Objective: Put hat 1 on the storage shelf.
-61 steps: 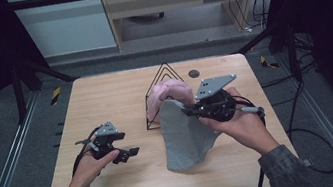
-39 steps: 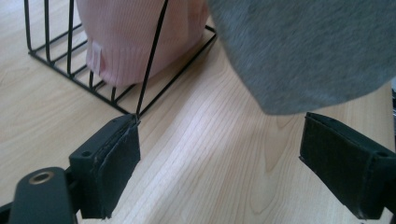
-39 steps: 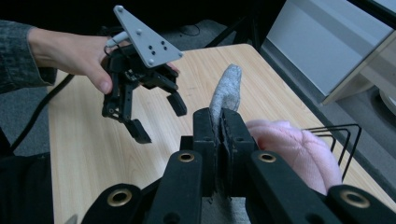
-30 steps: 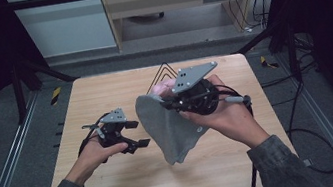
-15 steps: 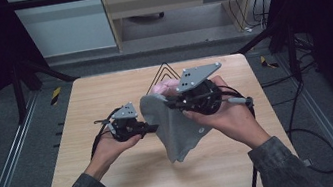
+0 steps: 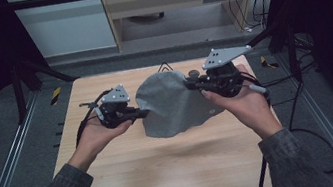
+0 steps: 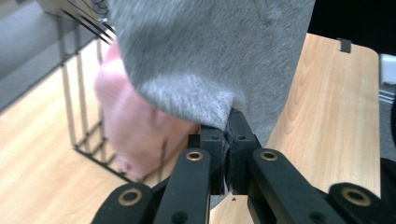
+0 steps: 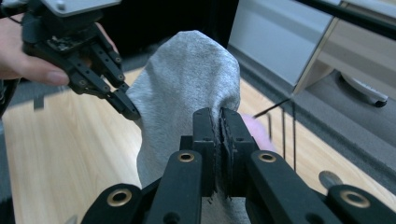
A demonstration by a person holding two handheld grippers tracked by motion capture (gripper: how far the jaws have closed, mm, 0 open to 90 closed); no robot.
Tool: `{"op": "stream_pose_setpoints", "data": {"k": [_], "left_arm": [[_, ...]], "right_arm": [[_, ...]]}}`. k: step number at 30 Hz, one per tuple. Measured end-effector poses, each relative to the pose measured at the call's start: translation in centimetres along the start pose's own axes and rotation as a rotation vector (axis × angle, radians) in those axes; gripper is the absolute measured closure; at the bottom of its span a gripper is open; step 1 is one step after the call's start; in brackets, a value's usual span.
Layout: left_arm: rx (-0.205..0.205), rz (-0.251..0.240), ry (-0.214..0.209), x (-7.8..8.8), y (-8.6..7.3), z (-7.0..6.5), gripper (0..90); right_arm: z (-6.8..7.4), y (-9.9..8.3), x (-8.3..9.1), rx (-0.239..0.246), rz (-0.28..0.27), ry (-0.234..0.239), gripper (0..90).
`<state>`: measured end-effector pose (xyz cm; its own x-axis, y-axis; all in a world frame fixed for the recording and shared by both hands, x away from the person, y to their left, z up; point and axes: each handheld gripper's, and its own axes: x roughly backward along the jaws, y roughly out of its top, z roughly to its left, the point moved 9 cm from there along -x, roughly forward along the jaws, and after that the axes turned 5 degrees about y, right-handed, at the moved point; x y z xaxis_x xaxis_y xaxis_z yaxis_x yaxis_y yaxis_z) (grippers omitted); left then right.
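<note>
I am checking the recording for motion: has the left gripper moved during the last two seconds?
Yes. In the high view the left gripper has gone from near the table's left edge toward its middle, and is now shut on the grey cloth.

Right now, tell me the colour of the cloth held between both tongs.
Plain grey, no pattern: the cloth shows best in the right gripper view.
</note>
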<state>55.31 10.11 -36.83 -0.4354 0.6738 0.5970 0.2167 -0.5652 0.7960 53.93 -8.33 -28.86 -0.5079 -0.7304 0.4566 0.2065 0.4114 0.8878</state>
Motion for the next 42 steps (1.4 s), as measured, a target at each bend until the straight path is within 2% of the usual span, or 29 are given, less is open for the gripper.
{"op": "stream_pose_setpoints", "data": {"k": [1,2,3,5,6,12,15,17,19,20,21,26,28,29,30,32,33,35,39,42], "left_arm": [[0.0,0.0,0.0,0.0,0.0,0.0,87.7],[-0.002,-0.002,0.009,0.5,0.6,0.3,87.7],[-0.003,-0.011,0.018,1.1,1.5,0.4,87.7],[-0.006,-0.012,0.024,1.5,2.0,0.5,87.7],[-0.014,-0.013,0.035,2.2,2.9,0.8,87.7],[-0.035,-0.013,0.067,3.6,5.3,1.7,87.7],[-0.035,-0.016,0.081,3.8,6.1,2.2,87.7],[-0.015,-0.037,0.089,4.1,7.0,2.9,87.7],[-0.011,-0.043,0.091,4.1,7.4,3.1,87.7],[-0.015,-0.045,0.102,4.2,8.0,3.5,87.7],[-0.015,-0.045,0.102,4.2,8.0,3.5,87.7],[-0.016,-0.068,0.14,4.5,10.2,5.0,87.7],[-0.015,-0.072,0.144,4.5,10.6,5.2,87.7],[-0.005,-0.086,0.154,4.5,11.2,5.9,87.7],[-0.005,-0.086,0.154,4.5,11.2,5.9,87.7],[0.004,-0.096,0.162,4.3,12.1,6.8,87.7],[0.004,-0.096,0.162,4.3,12.1,6.8,87.7],[-0.001,-0.092,0.184,3.8,12.7,7.8,87.7],[0.004,-0.098,0.199,3.2,13.0,8.6,87.7],[0.02,-0.091,0.219,1.7,12.7,9.7,87.7]], "right_arm": [[-0.3,0.3,0.2,-0.009,-0.013,-0.002,86.2],[-0.3,0.3,0.2,-0.009,-0.013,-0.002,86.2],[-0.7,0.9,0.5,-0.019,-0.036,-0.007,86.2],[-1.1,1.5,0.8,-0.032,-0.059,-0.008,86.2],[-1.3,1.9,0.9,-0.037,-0.07,-0.013,86.2],[-2.4,3.6,1.6,-0.06,-0.112,-0.036,86.2],[-2.8,4.1,1.6,-0.066,-0.117,-0.044,86.2],[-3.8,5.0,1.7,-0.079,-0.135,-0.064,86.2],[-4.0,5.2,1.8,-0.081,-0.141,-0.066,86.2],[-4.7,6.0,1.9,-0.081,-0.154,-0.081,86.2],[-4.7,6.0,1.9,-0.081,-0.154,-0.081,86.2],[-6.5,7.5,2.1,-0.1,-0.185,-0.113,86.1],[-6.8,7.7,2.0,-0.098,-0.188,-0.12,86.2],[-7.6,8.1,2.0,-0.107,-0.204,-0.126,86.1],[-7.8,8.2,2.0,-0.113,-0.209,-0.125,86.1],[-8.6,8.4,1.9,-0.118,-0.219,-0.134,86.1],[-8.6,8.4,1.9,-0.118,-0.219,-0.134,86.1],[-9.5,8.6,1.6,-0.13,-0.237,-0.146,86.1],[-10.5,8.8,1.4,-0.144,-0.266,-0.16,86.1],[-11.9,8.3,0.5,-0.152,-0.266,-0.177,86.2]]}}
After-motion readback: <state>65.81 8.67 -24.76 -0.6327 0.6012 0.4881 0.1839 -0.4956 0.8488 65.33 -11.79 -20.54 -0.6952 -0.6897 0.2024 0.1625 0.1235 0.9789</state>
